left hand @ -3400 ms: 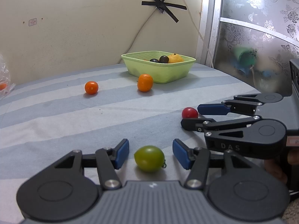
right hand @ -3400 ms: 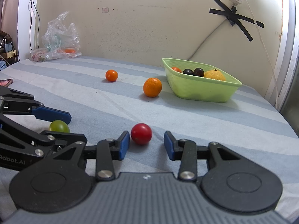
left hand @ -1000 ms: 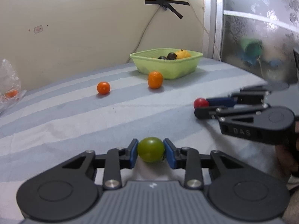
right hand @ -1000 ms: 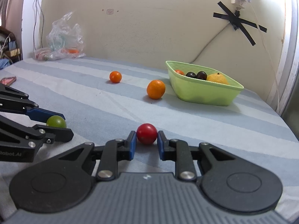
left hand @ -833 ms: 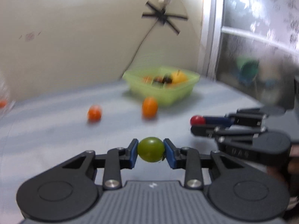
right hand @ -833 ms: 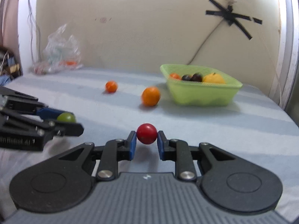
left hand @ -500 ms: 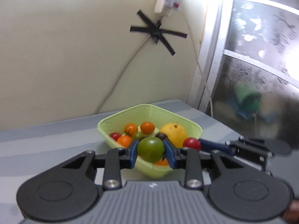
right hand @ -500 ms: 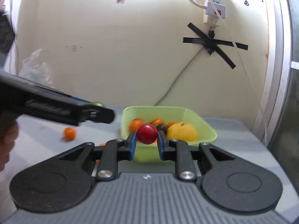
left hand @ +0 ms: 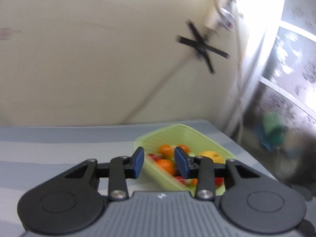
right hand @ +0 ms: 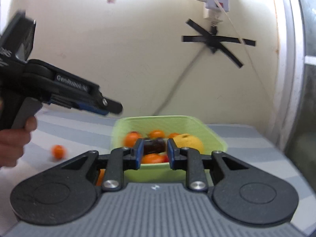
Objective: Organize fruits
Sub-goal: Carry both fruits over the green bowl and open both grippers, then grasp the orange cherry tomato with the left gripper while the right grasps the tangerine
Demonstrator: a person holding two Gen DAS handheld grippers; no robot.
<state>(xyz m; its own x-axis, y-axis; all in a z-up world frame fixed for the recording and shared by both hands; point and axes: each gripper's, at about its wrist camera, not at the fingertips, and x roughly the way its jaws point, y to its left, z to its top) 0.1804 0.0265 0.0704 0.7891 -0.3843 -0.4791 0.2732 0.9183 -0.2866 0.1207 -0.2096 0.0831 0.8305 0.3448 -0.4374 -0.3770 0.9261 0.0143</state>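
Observation:
The light green bin (left hand: 177, 127) holds several orange, red and dark fruits and a yellow one (left hand: 210, 156). My left gripper (left hand: 159, 162) hangs over the bin's near left corner; its jaws are opening with nothing between them. In the right wrist view the bin (right hand: 158, 118) lies just beyond my right gripper (right hand: 154, 154), which is open and empty; a dark fruit (right hand: 154, 146) in the bin shows through the gap. The left gripper (right hand: 110, 106) reaches in from the upper left, above the bin's rim. The green and red tomatoes are not clearly seen.
A small orange fruit (right hand: 58, 151) lies on the striped cloth left of the bin, and another orange (right hand: 100, 175) peeks out under my right gripper's left finger. A hand (right hand: 13, 142) holds the left gripper. A wall with a taped cable (right hand: 213, 41) stands close behind; a glass door (left hand: 286, 98) is at right.
Both grippers carried their tomatoes up to the bin. The green tomato has left the left jaws, which stand wider, and the red one has left the right jaws.

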